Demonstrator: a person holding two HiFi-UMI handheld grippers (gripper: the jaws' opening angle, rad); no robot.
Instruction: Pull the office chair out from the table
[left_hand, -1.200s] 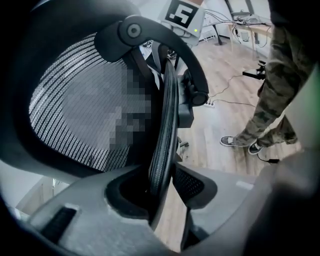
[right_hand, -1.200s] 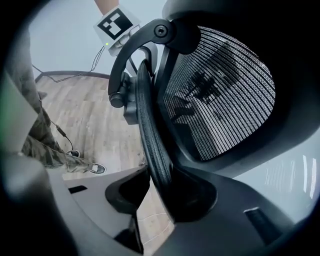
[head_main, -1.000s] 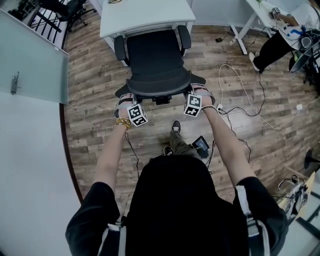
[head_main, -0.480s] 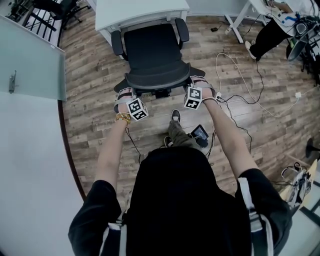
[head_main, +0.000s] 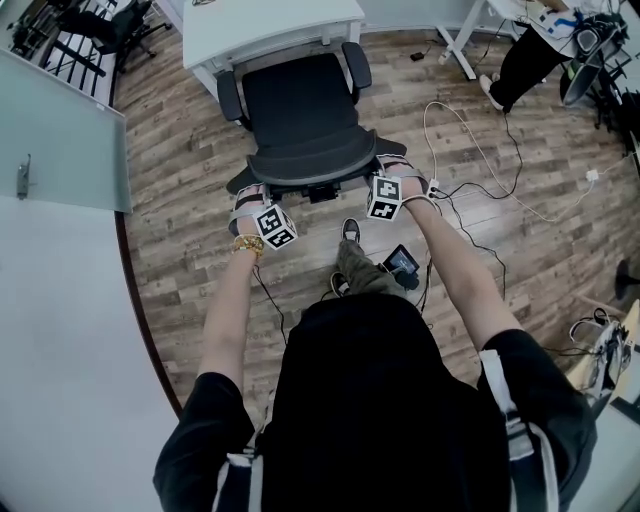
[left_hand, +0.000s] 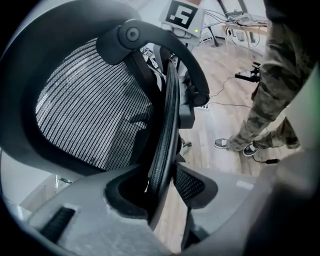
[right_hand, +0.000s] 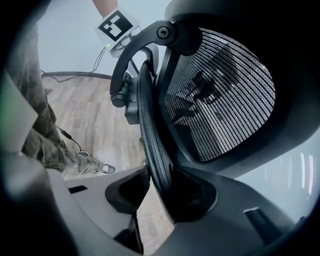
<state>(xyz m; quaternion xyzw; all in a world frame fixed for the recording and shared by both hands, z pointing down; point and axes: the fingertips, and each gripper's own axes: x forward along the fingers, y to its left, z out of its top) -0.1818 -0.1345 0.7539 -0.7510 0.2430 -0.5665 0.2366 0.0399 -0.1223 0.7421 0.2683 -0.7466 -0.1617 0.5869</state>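
The black chair (head_main: 300, 110) stands on the wood floor (head_main: 180, 180) in front of the white table (head_main: 270, 30). Its seat front is close up to the table's edge, though from here I can't tell whether it is under the edge or clear of it. The armrests are out in the open, and the mesh backrest (head_main: 310, 160) faces the person.

The left gripper (left_hand: 162, 187) has the backrest's left rim between its jaws. Those jaws have just been opening a little, yet the pads sit against the rim on both sides, so it is gripped. The right gripper (right_hand: 160, 195) is clamped on the right rim in the same way, with the rim wedged between its pads. Both grippers point forward and down at the top of the backrest, one at each corner.

Just behind the chair's base is the person's shoe (head_main: 350, 232), with a small black device (head_main: 402, 265) on the floor beside it. A white cable (head_main: 470, 150) loops across the boards to the right. Well apart, at the top right, a second person (head_main: 520, 60) stands by another table. A pale panel (head_main: 60, 130) with a handle closes off the left side.
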